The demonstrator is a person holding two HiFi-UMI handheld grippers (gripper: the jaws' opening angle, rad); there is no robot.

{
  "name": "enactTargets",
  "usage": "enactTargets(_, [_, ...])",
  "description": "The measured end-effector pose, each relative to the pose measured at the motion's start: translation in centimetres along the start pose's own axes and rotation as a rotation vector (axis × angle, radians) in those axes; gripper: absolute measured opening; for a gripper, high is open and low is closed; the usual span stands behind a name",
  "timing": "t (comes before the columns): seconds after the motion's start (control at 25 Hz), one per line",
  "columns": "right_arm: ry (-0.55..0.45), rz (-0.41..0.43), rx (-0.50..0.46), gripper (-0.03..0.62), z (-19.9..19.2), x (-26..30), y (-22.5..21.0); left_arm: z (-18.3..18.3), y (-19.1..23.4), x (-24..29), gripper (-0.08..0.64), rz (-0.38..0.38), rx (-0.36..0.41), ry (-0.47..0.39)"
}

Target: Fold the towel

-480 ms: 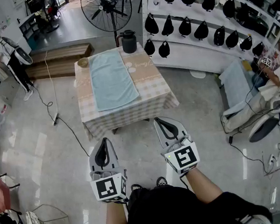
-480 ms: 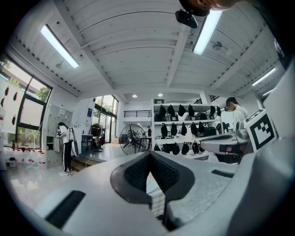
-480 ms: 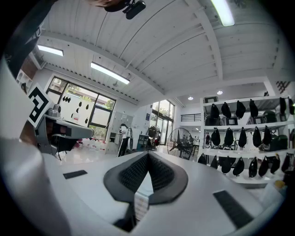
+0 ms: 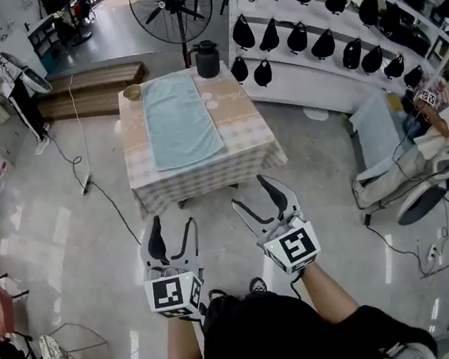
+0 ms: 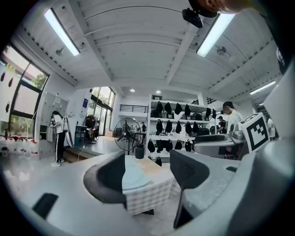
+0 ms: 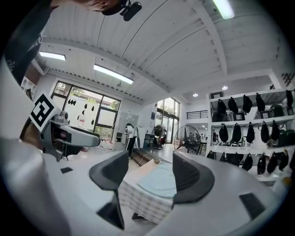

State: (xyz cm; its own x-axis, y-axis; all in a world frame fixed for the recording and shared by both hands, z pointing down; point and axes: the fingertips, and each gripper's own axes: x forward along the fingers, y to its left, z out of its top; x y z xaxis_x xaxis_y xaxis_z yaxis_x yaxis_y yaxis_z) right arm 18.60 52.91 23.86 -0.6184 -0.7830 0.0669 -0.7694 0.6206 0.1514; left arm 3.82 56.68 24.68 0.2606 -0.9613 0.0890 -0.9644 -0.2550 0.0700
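A light blue towel lies flat and lengthwise on a small table with a checked cloth, some way ahead of me on the floor. Both grippers hang in front of my body, well short of the table. My left gripper is open and empty. My right gripper is open and empty too. In the left gripper view the towel and table show far off between the jaws of the left gripper. The right gripper frames the towel the same way.
A black jug and a small bowl stand at the table's far edge. A standing fan is behind it, a shelf of black bags to the right. A cable crosses the floor left; a lounge chair stands right.
The jaws of both grippers, close together before, now stand spread apart. The table sits slightly higher in the head view.
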Motion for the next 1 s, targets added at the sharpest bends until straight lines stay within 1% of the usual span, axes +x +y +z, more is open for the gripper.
enactTargets(0.16, [0.031,0.017,-0.017,0.290,-0.6,0.8,0.9,-0.2,1.2,-0.3,0.285,-0.003,-0.003,0.008])
enactTargets(0.32, [0.043,0.015,-0.025,0.290,-0.6,1.7,1.9,-0.9,2.7,-0.8,0.285,-0.005,-0.028,0.017])
enactTargets(0.64, [0.064,-0.030,-0.014,0.290,-1.1,4.8,3.9,-1.6,7.2,-1.5,0.285,-0.025,-0.047,0.026])
enactTargets(0.84, [0.083,-0.067,0.000,0.290,-1.8,6.8,2.5,-1.6,8.7,0.8,0.285,-0.050,-0.058,0.030])
enactTargets(1.0, [0.086,-0.067,0.019,0.290,-3.0,9.2,0.5,-2.6,9.8,4.2,0.285,-0.041,-0.061,0.050])
